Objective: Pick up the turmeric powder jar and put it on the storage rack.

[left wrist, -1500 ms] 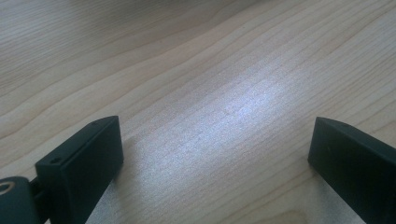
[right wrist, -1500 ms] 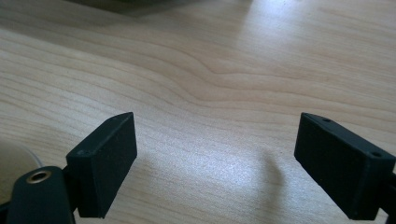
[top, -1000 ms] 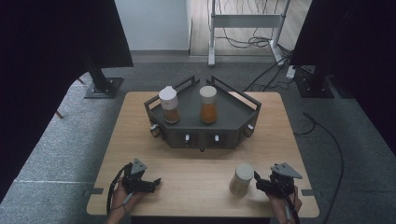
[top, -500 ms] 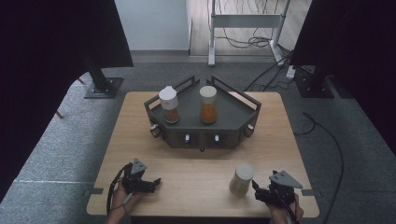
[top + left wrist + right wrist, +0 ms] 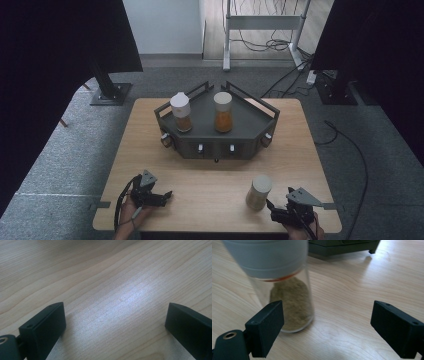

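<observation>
Fingers of right gripper (image 5: 327,327) just opening, clear of spice jar (image 5: 287,290), left gripper (image 5: 115,325) open, no legible labels

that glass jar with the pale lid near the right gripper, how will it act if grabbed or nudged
The jar looks like smooth clear glass, so probably rigid and somewhat slippery between the pads. It stands tall on a narrow base with a broad lid, so a high push may tip it. It is only part full of powder, likely fairly light.
</observation>
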Available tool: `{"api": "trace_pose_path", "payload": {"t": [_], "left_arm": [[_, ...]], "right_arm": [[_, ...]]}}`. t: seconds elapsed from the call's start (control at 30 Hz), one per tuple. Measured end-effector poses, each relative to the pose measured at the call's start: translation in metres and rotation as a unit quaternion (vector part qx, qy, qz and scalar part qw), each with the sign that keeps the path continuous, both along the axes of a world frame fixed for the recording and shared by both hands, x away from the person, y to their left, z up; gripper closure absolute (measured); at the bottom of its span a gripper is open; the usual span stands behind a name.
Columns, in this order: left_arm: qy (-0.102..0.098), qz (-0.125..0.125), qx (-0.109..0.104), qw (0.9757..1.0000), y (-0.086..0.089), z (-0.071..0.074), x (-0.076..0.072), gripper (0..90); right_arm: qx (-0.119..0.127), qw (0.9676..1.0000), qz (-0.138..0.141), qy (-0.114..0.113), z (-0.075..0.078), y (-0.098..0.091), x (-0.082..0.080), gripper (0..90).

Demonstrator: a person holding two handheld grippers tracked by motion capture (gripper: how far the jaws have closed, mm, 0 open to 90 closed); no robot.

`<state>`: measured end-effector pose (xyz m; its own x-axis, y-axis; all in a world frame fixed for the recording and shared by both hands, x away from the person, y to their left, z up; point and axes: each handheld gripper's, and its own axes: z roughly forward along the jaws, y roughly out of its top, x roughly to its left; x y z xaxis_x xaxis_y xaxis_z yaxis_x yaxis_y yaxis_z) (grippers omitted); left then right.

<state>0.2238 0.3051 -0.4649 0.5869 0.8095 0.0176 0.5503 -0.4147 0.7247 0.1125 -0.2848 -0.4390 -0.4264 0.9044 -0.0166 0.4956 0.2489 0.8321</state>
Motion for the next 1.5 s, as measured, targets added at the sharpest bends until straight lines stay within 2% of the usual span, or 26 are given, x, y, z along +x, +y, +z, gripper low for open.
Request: {"api": "trace_pose_path", "payload": {"t": [0.4, 1.2, 1.5], "left_arm": [[0.0, 0.0, 0.0, 1.0, 0.0, 0.0, 0.0, 2.9], [0.0, 0.0, 0.0, 1.0, 0.0, 0.0, 0.0, 2.9], [0.0, -0.001, 0.0, 1.0, 0.0, 0.0, 0.0, 2.9]], "right_arm": [[0.019, 0.9991, 0.037, -0.006, 0.002, 0.005, 0.005, 10.5], [0.045, 0.9968, 0.052, -0.04, 0.002, 0.02, 0.018, 12.3], [0.059, 0.9952, 0.055, -0.056, 0.003, 0.022, 0.018, 19.0]]}}
